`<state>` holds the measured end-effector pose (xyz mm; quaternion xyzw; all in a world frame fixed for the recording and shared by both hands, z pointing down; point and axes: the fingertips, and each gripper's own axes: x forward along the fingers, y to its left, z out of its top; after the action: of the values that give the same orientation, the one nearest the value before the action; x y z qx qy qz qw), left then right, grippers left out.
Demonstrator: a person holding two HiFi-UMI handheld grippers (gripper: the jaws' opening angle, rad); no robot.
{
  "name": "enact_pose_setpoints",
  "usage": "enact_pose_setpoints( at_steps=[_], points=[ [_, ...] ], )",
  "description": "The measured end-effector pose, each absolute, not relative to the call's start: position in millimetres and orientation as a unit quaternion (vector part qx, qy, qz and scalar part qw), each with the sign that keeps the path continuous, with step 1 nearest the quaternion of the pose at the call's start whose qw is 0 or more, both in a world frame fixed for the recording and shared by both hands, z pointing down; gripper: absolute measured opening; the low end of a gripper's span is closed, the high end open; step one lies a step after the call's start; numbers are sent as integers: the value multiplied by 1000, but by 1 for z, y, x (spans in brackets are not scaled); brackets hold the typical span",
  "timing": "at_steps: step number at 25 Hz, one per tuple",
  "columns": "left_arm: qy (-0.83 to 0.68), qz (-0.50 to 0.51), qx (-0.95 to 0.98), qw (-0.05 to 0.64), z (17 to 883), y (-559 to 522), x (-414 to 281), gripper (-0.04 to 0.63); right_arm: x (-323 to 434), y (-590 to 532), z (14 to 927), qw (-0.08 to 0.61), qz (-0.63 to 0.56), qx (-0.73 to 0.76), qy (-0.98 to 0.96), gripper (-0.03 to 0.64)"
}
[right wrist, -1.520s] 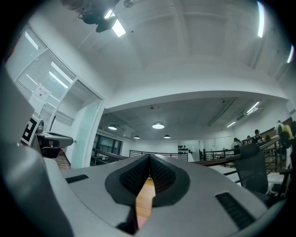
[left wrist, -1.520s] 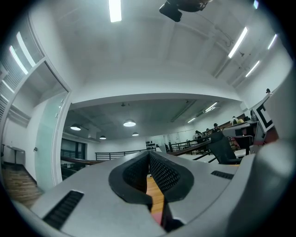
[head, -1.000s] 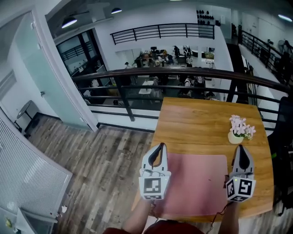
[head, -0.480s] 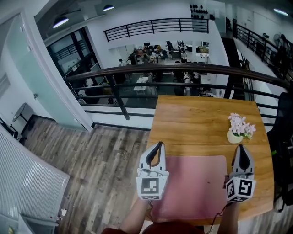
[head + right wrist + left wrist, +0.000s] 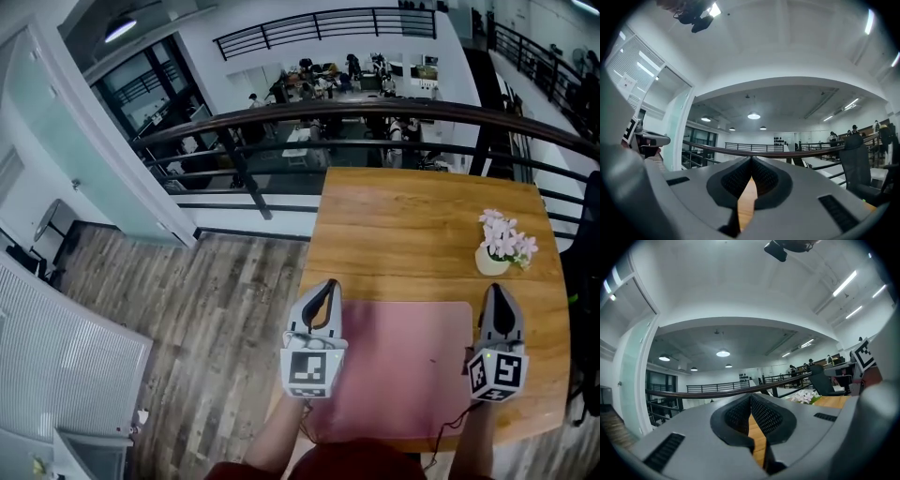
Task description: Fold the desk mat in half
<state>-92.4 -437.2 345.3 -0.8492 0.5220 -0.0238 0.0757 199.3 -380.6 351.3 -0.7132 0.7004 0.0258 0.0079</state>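
Folding is not started: the pink desk mat (image 5: 398,366) lies flat on the near side of the flower pot (image 5: 492,261), the right gripper (image 5: 497,289) beside that pot, the left gripper (image 5: 326,283) well left of it, both closed and holding nothing.

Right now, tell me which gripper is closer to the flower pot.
The right gripper: the flower pot stands just beyond its tips, while the left gripper is across the mat.

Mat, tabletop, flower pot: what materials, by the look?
Desk mat: pink, matte, smooth, lies flat; probably faux leather or PVC.
Table: wood or veneer, visible plank grain, satin sheen.
Pot: cream, smooth; likely ceramic, too small to confirm.
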Motion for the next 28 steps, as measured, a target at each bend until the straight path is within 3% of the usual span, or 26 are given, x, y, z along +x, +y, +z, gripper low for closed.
enact_pose_setpoints(
  at_steps=[12, 19, 28],
  points=[
    [472, -127, -871, 54, 425, -465, -67, 23, 196, -421, 437, -80, -37, -651, 754, 17],
    [404, -204, -891, 39, 484, -473, -46, 101, 192, -442, 479, -126, -53, -601, 787, 39],
    [308, -317, -896, 26, 567, -484, -24, 178, 170, -451, 563, -274, -64, -446, 850, 166]
  ],
)
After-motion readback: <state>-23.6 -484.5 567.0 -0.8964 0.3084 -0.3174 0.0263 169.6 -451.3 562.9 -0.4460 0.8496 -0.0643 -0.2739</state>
